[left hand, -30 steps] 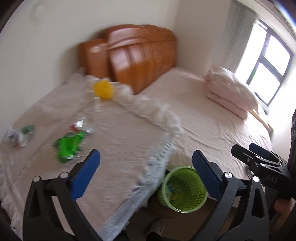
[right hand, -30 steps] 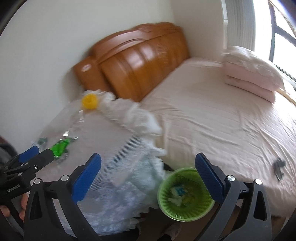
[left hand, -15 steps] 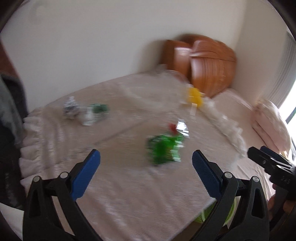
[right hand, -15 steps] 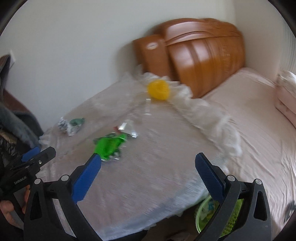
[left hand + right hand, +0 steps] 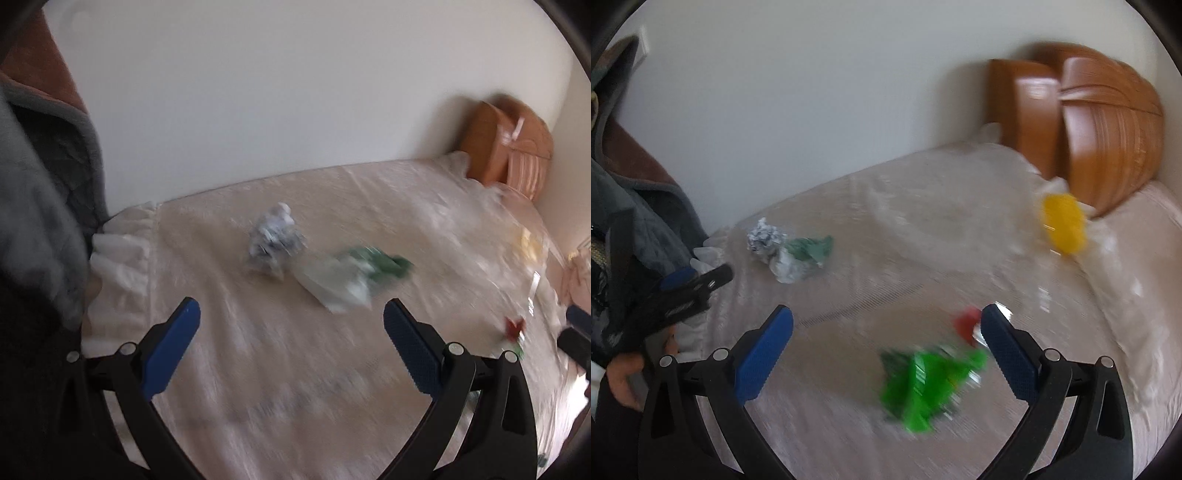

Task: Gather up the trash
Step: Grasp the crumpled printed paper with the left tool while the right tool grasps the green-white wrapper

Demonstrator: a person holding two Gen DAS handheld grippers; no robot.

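Observation:
Trash lies on a table under a clear plastic cover (image 5: 280, 369). A crumpled grey-white paper ball (image 5: 275, 238) and a dark green and white wrapper (image 5: 354, 273) lie ahead of my open left gripper (image 5: 291, 328), which holds nothing. In the right wrist view the paper ball (image 5: 764, 236) and dark green wrapper (image 5: 801, 254) are far left. A bright green wrapper (image 5: 923, 380) with a red scrap (image 5: 966, 323) lies between the fingers of my open right gripper (image 5: 886, 332). A yellow object (image 5: 1062, 227) sits at the far right. The left gripper (image 5: 698, 282) shows at the left edge.
A wooden headboard (image 5: 1089, 125) stands against the white wall at the back right. Dark grey clothing (image 5: 40, 206) hangs at the left edge. A hand (image 5: 624, 376) holds the left gripper. The views are motion-blurred.
Both views have swung left, away from the bed and the green bin, onto the table. The trash pieces now lie close in front of both grippers. Both stay open.

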